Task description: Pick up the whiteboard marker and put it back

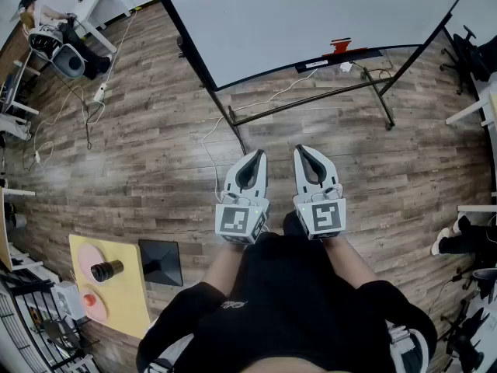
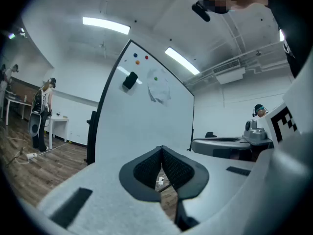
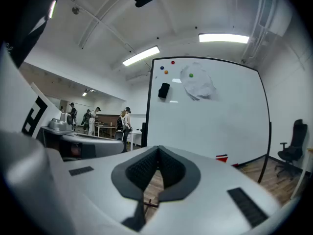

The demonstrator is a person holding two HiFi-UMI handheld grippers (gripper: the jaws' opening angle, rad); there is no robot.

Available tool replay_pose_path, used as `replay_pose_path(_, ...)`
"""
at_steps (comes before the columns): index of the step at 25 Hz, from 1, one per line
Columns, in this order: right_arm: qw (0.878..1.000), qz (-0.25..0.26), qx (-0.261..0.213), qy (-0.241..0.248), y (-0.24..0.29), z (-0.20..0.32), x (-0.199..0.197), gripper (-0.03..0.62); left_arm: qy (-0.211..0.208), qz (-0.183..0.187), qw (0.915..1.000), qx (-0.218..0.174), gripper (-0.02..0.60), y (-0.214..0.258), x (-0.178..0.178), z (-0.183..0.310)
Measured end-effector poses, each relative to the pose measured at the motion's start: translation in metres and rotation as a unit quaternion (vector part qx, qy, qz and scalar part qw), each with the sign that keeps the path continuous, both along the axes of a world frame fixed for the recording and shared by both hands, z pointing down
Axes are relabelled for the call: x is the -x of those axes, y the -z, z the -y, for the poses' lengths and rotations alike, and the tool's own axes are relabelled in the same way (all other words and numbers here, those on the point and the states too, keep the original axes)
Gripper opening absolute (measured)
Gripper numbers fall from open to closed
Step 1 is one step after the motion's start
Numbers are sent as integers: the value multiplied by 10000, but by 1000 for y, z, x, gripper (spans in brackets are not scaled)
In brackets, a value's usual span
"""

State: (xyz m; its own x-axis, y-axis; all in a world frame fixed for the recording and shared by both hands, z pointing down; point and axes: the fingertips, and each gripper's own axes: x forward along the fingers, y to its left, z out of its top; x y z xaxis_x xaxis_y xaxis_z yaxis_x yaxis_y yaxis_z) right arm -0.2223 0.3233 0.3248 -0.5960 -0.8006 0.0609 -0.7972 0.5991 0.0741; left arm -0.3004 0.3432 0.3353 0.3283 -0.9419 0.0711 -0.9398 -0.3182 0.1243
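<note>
The whiteboard marker is too small to single out; a red item [image 1: 340, 47] sits on the tray [image 1: 365, 55] of the far whiteboard [image 1: 311, 14]. Near the person's body, the left gripper [image 1: 259, 153] and right gripper [image 1: 300, 148] are held level, side by side, facing the board, both closed and empty.

No legible text or labels anywhere.
</note>
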Motion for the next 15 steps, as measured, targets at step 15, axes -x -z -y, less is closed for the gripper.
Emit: replay_pose_path(15, 9995, 274, 149, -83, -12, 88, -81, 3, -431, 350, 9982, 205, 8, -11, -90, 103)
